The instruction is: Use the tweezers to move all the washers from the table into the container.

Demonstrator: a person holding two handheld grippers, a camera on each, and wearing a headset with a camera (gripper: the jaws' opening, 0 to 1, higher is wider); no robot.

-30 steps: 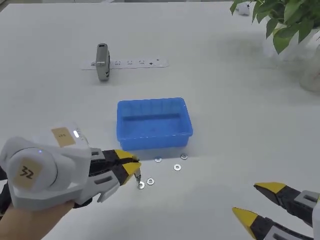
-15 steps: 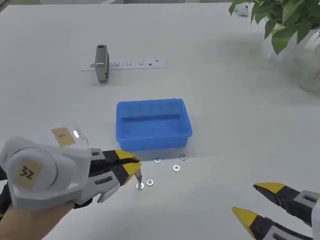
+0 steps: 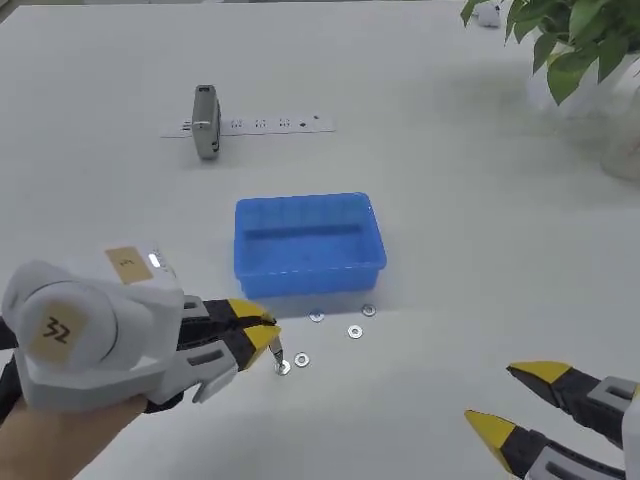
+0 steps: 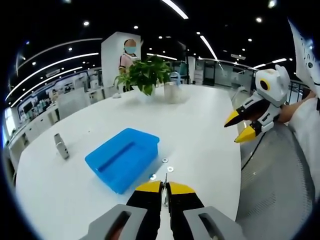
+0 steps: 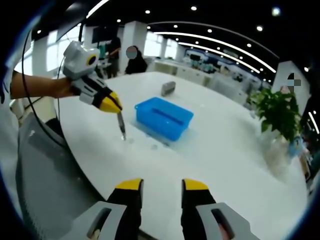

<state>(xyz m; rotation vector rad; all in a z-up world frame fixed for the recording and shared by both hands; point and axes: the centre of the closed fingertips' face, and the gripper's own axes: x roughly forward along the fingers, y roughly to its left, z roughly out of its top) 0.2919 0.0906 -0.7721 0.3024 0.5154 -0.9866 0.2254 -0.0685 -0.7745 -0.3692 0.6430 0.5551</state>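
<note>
Tweezers (image 5: 121, 125) in left gripper (image 5: 112, 104), tips at washer (image 3: 284, 368)

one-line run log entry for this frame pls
left hand-held gripper: shut on tweezers, tip at a washer | right hand-held gripper: open, empty | washers: five on table | container: looks empty

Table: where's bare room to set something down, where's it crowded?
Bare: between container and power strip; the wide stretch from container toward plant. Crowded: container's near side, with washers and tweezers in the left gripper.
</note>
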